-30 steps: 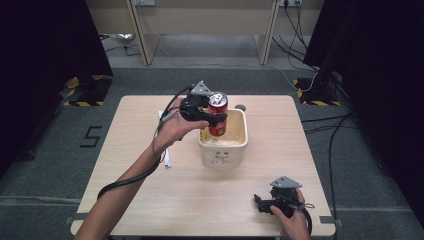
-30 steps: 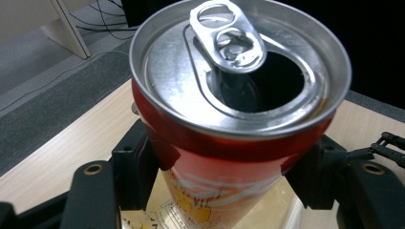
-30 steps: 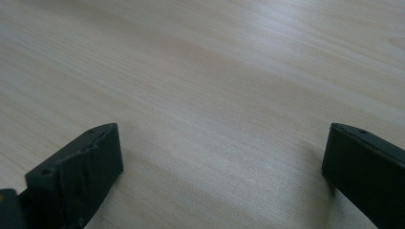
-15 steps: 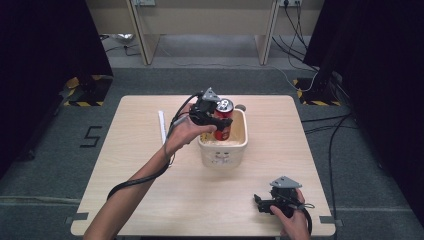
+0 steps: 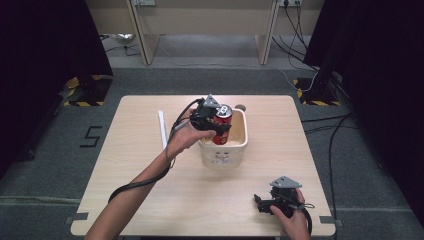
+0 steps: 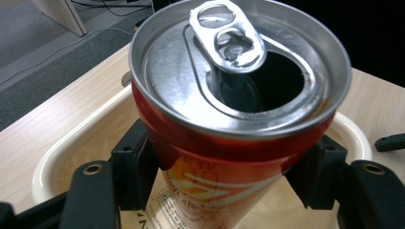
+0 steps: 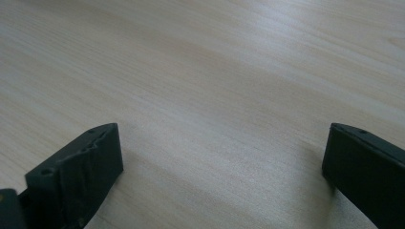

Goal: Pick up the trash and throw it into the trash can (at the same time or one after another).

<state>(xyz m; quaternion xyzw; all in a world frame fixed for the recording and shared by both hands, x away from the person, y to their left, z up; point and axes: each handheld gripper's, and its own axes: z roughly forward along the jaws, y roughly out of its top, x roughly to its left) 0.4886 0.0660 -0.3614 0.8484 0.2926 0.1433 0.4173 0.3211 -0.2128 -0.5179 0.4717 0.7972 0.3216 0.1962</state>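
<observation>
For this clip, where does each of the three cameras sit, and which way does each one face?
High view: above the person's side, looking forward and down on the table; both forearms and tools show.
Left gripper view: on the left tool, looking along its jaws clamped on the opened red can over the cream tub.
Right gripper view: on the right tool, facing bare tabletop between open jaws.
Shared: high and left views both show can and tub.

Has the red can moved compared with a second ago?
Yes. The red can, clamped in the left gripper, has sunk lower into the cream tub.
</observation>
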